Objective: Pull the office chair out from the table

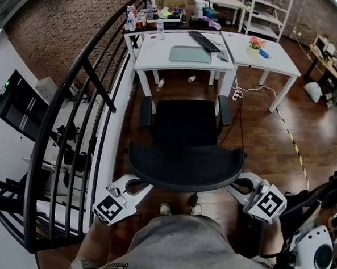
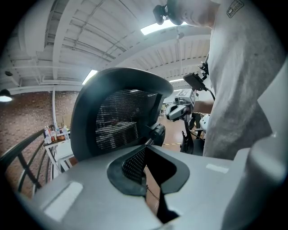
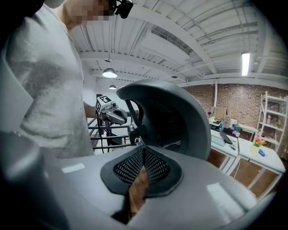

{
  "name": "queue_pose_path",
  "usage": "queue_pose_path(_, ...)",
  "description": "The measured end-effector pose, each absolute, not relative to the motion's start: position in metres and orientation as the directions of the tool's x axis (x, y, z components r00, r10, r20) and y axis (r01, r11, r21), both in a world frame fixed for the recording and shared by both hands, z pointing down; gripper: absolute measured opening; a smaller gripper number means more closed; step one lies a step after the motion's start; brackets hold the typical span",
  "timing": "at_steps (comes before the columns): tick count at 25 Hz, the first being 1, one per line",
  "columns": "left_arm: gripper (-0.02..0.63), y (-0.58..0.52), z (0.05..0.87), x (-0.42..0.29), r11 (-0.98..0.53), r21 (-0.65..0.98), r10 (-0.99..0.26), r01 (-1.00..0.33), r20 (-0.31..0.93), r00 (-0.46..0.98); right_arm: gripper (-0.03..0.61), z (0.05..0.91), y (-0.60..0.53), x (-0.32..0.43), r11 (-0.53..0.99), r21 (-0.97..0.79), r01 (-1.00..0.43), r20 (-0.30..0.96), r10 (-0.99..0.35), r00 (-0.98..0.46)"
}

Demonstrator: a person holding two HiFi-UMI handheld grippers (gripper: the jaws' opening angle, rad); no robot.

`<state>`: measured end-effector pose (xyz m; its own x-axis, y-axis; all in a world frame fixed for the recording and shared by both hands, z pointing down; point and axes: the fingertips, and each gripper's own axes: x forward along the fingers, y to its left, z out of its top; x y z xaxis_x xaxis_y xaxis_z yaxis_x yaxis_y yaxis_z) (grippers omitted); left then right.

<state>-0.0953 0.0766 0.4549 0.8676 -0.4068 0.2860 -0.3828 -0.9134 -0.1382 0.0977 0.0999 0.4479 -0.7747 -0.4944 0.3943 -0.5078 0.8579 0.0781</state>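
Observation:
The black mesh office chair [image 1: 182, 130] stands on the wood floor a little back from the white table [image 1: 152, 58], its curved backrest [image 1: 185, 169] nearest me. My left gripper [image 1: 139, 188] sits at the backrest's lower left edge, my right gripper [image 1: 238, 185] at its lower right edge. Both are shut with nothing between the jaws. In the left gripper view the closed tips [image 2: 146, 144] point at the backrest [image 2: 112, 121]. The right gripper view shows the closed tips [image 3: 144, 147] just short of the backrest [image 3: 180, 117]. Whether either gripper touches the chair is unclear.
A black metal railing [image 1: 82, 125] runs close along the chair's left. The table carries a keyboard [image 1: 204, 41] and a desk mat [image 1: 190, 54]. A second white table [image 1: 272, 59] stands to the right, shelving [image 1: 269, 5] behind. Bottles [image 1: 160, 84] and a cable [image 1: 237, 93] lie under the table.

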Motion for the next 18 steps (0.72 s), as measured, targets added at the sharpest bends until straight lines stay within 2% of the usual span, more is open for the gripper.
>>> queue_pose_path(18,0.008,0.0706,0.4570,-0.0930,-0.918,-0.140,-0.397,-0.371,0.299,0.868,0.005,0.4520,0.0921,0.0975,0.864,0.086,-0.496,0.413,-0.484,-0.771)
